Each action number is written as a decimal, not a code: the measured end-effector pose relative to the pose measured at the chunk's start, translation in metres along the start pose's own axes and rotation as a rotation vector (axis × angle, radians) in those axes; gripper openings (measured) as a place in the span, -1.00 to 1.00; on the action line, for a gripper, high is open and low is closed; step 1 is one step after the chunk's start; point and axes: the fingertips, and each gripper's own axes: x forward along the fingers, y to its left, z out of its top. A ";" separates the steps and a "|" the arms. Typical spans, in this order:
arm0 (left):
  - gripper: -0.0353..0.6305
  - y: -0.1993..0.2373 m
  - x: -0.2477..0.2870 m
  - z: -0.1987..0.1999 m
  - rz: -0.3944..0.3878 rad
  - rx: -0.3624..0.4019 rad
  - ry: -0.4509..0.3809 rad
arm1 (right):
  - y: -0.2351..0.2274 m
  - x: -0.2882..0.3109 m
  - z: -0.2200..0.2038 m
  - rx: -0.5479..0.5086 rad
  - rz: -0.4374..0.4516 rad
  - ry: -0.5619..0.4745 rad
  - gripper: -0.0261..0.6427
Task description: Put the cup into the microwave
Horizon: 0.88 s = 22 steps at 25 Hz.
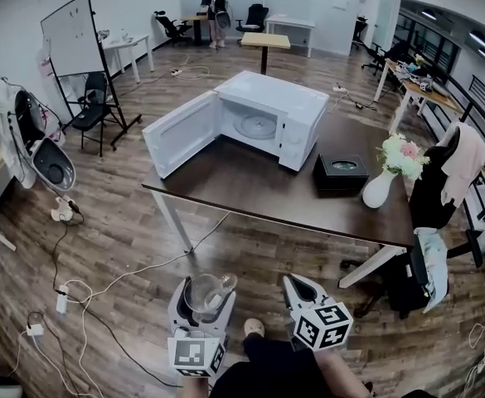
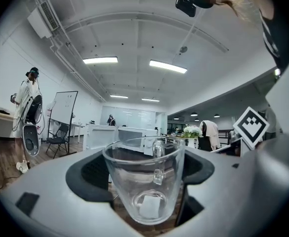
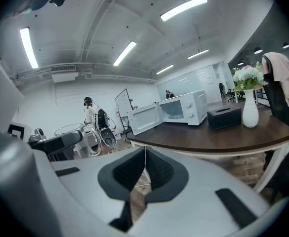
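Note:
A clear glass cup (image 1: 208, 293) with a handle sits upright between the jaws of my left gripper (image 1: 202, 298), low in the head view; the jaws press on its sides. In the left gripper view the cup (image 2: 144, 181) fills the middle between the dark pads (image 2: 92, 174). My right gripper (image 1: 302, 292) hangs beside it, shut with nothing in it; its pads (image 3: 159, 169) meet in the right gripper view. The white microwave (image 1: 263, 118) stands on the dark table (image 1: 250, 193) ahead, its door (image 1: 180, 133) swung wide open to the left. It also shows far off as the microwave (image 3: 184, 108).
A black tissue box (image 1: 340, 171) and a white vase of flowers (image 1: 389, 172) stand on the table's right side. A chair (image 1: 437, 214) with a pink garment is at the right end. Cables (image 1: 101, 293) lie across the wood floor. A whiteboard (image 1: 72, 40) and chair stand left.

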 end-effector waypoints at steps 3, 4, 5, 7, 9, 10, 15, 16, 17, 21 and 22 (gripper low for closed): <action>0.30 0.009 0.022 0.001 0.004 0.002 0.002 | -0.009 0.023 0.007 0.008 0.003 0.008 -0.94; 0.30 0.013 0.030 0.002 0.008 0.001 0.003 | -0.011 0.031 0.010 0.011 0.006 0.011 -0.94; 0.30 0.017 0.037 0.003 0.012 0.001 0.004 | -0.013 0.039 0.013 0.013 0.010 0.014 -0.94; 0.30 0.027 0.051 0.006 0.023 -0.002 0.004 | -0.017 0.057 0.020 0.013 0.021 0.020 -0.94; 0.30 0.035 0.065 0.008 0.035 -0.003 0.002 | -0.020 0.075 0.026 0.011 0.033 0.025 -0.94; 0.30 0.039 0.073 0.009 0.041 -0.003 0.001 | -0.022 0.083 0.029 0.009 0.039 0.027 -0.94; 0.30 0.056 0.107 0.010 0.070 -0.011 -0.002 | -0.037 0.119 0.044 0.000 0.062 0.033 -0.94; 0.30 0.058 0.113 0.011 0.074 -0.011 -0.005 | -0.040 0.125 0.047 0.000 0.063 0.033 -0.94; 0.30 0.060 0.119 0.012 0.077 -0.011 -0.009 | -0.044 0.131 0.050 0.000 0.065 0.032 -0.94; 0.30 0.065 0.141 0.014 0.087 -0.008 -0.022 | -0.056 0.150 0.059 0.001 0.075 0.031 -0.94; 0.30 0.066 0.145 0.014 0.088 -0.008 -0.025 | -0.059 0.154 0.060 0.003 0.077 0.030 -0.94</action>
